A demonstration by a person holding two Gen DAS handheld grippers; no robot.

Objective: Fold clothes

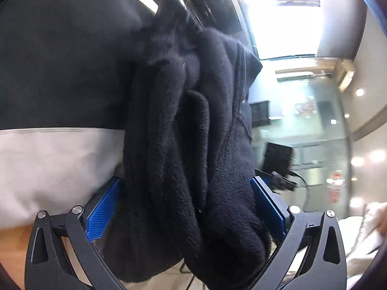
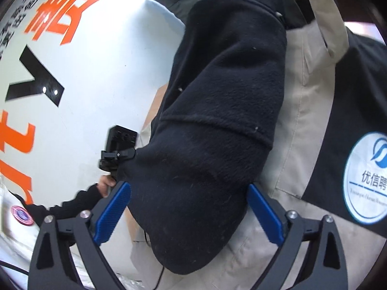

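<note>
Dark fleece garment held up between both hand-held grippers, in front of the person's torso.

Left wrist view: the black fleece garment [image 1: 193, 157] is seen bunched in thick folds between the blue pads [image 1: 101, 215] of the left hand-held gripper [image 1: 186, 207]; the jaws are set wide, filled by the cloth and pressed against it on both sides. The person's black and beige jacket [image 1: 55, 145] is seen just behind, with a bright ceiling light [image 1: 285, 26] to the right. Right wrist view: the same garment [image 2: 217, 120] is seen as a rounded bundle with a hem seam across it, gripped between the blue pads [image 2: 113, 212] of the right hand-held gripper [image 2: 191, 215]. A round logo patch [image 2: 367, 178] is seen on the jacket [image 2: 314, 111]. At left, a white sign with orange lettering [image 2: 72, 48] is shown, and what is probably the left device [image 2: 118, 149], partly hidden.
</note>
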